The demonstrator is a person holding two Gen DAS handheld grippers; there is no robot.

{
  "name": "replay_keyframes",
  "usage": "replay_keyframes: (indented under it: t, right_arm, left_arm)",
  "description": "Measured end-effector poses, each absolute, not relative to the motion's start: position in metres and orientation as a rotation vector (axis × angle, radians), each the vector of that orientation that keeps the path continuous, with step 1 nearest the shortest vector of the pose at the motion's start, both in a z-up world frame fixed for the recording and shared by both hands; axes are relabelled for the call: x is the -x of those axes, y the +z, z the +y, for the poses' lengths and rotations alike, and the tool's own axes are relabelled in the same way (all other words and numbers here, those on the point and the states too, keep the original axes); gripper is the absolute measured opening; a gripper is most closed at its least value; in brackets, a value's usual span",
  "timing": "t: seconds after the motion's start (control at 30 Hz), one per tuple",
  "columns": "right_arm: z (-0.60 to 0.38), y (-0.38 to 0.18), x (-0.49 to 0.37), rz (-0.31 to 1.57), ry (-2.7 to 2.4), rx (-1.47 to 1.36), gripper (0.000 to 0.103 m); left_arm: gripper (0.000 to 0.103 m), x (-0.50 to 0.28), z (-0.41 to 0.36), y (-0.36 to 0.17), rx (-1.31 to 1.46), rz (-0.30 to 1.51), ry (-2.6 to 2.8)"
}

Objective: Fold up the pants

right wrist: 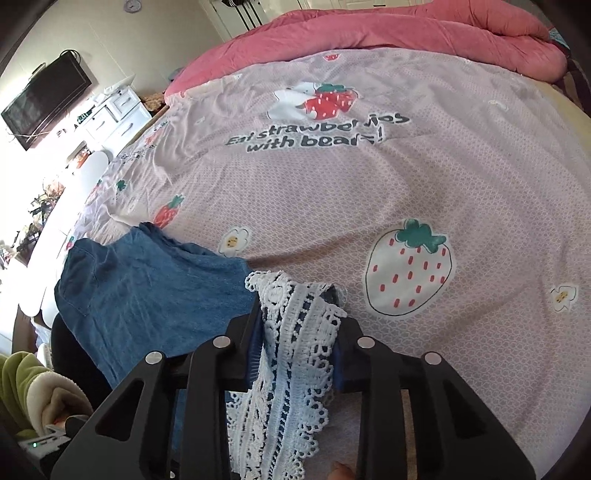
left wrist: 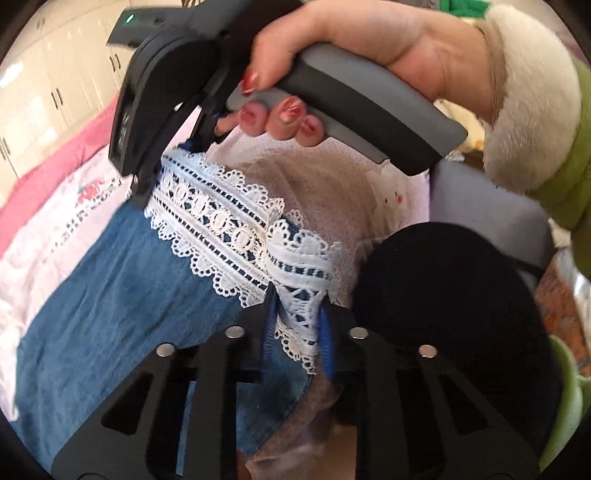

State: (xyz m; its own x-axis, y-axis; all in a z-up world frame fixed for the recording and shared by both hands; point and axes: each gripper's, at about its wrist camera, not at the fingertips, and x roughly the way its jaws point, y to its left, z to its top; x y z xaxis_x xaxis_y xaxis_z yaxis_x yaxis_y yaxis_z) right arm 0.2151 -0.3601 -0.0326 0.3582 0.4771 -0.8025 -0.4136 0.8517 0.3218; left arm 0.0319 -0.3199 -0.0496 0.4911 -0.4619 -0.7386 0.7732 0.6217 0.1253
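The pants point(right wrist: 147, 295) are blue denim with a wide white lace hem point(right wrist: 295, 350) and lie on a bed. In the right wrist view my right gripper point(right wrist: 299, 321) is shut on a bunched end of that lace, near the bed's front edge. In the left wrist view my left gripper point(left wrist: 298, 314) is shut on the lace hem point(left wrist: 214, 221) at its other end, with the denim point(left wrist: 110, 295) spreading to the left. A hand point(left wrist: 351, 40) holds the right gripper's handle point(left wrist: 369, 110) just beyond, and its tip reaches down to the far end of the lace.
A pale pink bedspread point(right wrist: 369, 184) with strawberry prints covers the bed, and a pink duvet point(right wrist: 369, 33) is heaped at the far side. A TV point(right wrist: 44, 99) and white drawers point(right wrist: 114, 114) stand to the left. A dark rounded shape point(left wrist: 443, 314) sits beside my left gripper.
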Motion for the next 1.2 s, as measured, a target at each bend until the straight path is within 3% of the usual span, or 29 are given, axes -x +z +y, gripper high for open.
replay_keyframes:
  t: [0.3,0.77,0.9,1.2]
  right_arm:
    - [-0.340,0.002,-0.206,1.018,0.574,-0.082,0.027]
    - [-0.221,0.030,-0.222,1.051,0.595,0.082,0.023]
    - [-0.207,0.022,-0.224,1.072,0.564,0.145,0.023]
    - [-0.297,-0.001,-0.224,1.107,0.475,0.051,0.023]
  left_arm:
    - [0.007,-0.037,-0.253,-0.019,-0.245,0.715,-0.819]
    - [0.004,-0.040,-0.164,-0.006,0.019,0.735,-0.710]
    - [0.004,-0.044,-0.158,-0.013,0.076,0.770,-0.718]
    - [0.004,-0.043,-0.220,-0.009,-0.023,0.766,-0.822]
